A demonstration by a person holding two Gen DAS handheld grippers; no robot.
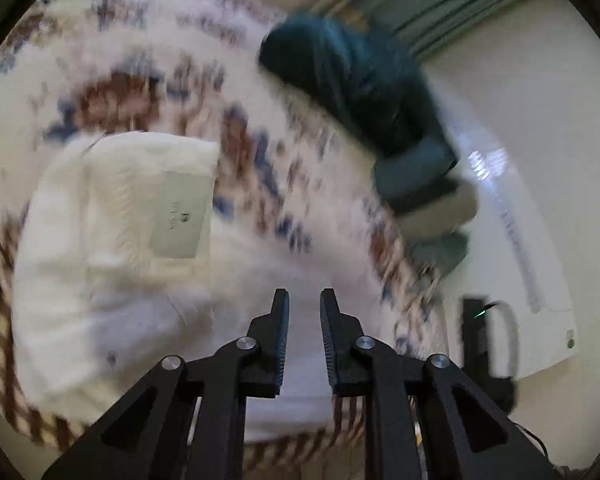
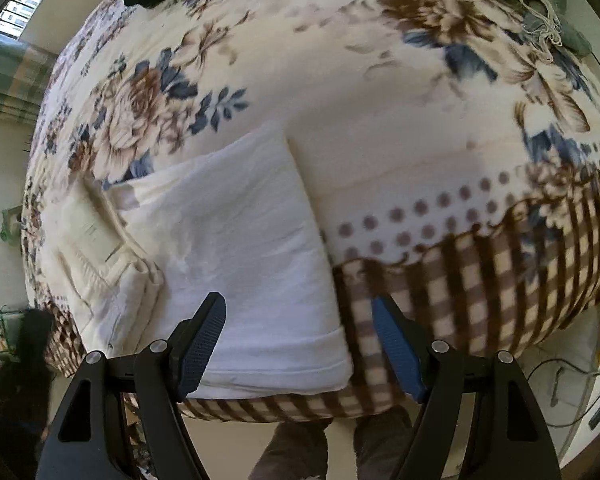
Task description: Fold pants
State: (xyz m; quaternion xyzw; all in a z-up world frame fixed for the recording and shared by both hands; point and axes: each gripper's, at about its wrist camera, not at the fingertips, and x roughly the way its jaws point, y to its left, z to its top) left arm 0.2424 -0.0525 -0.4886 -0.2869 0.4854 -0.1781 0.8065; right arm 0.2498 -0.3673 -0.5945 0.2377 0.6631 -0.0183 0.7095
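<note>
Floral blanket [image 2: 380, 128] covers bed; white pants [image 2: 236, 248] lie folded near its checked edge. Left gripper [image 1: 304, 300] nearly closed w/ nothing between jaws, right gripper [image 2: 300, 308] spread wide, empty, above pants.

Left black two-finger gripper [image 1: 304, 300]: jaws drawn close, a narrow gap between the ribbed pads, nothing gripped. Right black two-finger gripper with blue pads [image 2: 299, 322]: jaws spread wide, pointing steeply downward, empty. Person's trousered legs [image 2: 324, 448] visible beneath it.
</note>
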